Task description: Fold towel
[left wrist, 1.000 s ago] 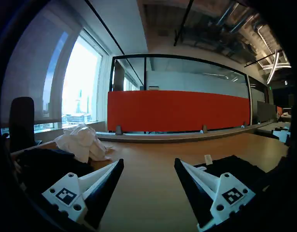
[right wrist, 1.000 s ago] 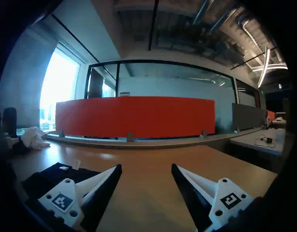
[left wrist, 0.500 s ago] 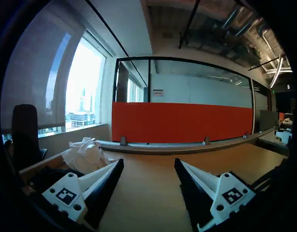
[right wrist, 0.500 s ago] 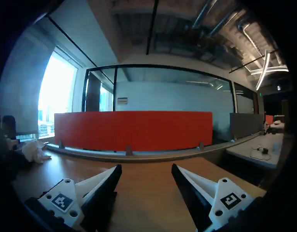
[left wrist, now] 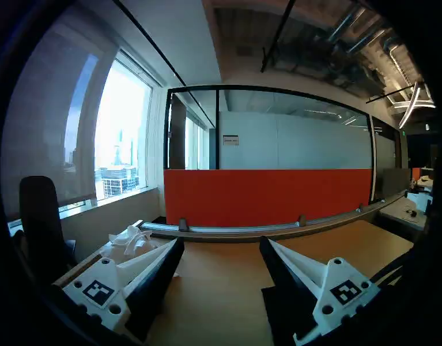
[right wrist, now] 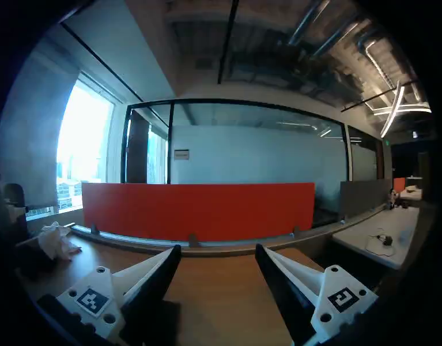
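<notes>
left claw (left wrist: 221,239) & right claw (right wrist: 217,247) both gape wide, empty; we hold them level above desk (left wrist: 221,279), prob ready to drop onto dark towel (left wrist: 272,317).

Nothing you can actually read here, honestly. The little sign (left wrist: 230,139) on the glass wall (left wrist: 301,141) is way too small.
</notes>
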A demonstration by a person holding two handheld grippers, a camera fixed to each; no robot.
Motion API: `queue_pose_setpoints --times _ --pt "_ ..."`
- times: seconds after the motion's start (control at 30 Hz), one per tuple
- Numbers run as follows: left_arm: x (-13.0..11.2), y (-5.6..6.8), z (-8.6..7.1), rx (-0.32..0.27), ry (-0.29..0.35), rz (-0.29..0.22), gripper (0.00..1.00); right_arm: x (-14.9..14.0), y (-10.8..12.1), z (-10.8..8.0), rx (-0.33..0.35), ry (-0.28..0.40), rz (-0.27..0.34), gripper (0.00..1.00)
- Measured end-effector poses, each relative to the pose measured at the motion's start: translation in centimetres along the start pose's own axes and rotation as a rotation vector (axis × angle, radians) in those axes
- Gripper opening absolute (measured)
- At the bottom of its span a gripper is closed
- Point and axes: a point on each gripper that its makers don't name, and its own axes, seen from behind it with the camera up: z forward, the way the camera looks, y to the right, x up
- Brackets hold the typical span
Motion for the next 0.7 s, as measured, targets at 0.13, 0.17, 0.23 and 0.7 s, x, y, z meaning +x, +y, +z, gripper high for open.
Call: queue_pose_setpoints --times 0.13,0.17,0.23,0.7 --pt "0.8 0.1 -0.2 -0.008 -0.009 0.011 0.97 1.3 -0.3 0.0 0.008 0.005 -0.004 0.99" --pt "1.0 0.1 -0.3 -0.012 -0.012 0.013 0.97 1.6 -0.3 0.0 0.010 0.007 -0.006 0.99" --pt "1.3 0.5 -0.3 -0.026 -0.022 0.021 0.97 2.2 -0.4 0.1 0.016 0.003 -0.017 0.99" --pt "1.0 2.7 -0.9 -0.160 -0.158 0.104 0.97 2.8 -4.2 -1.1 0.224 -0.114 -0.139 1.00"
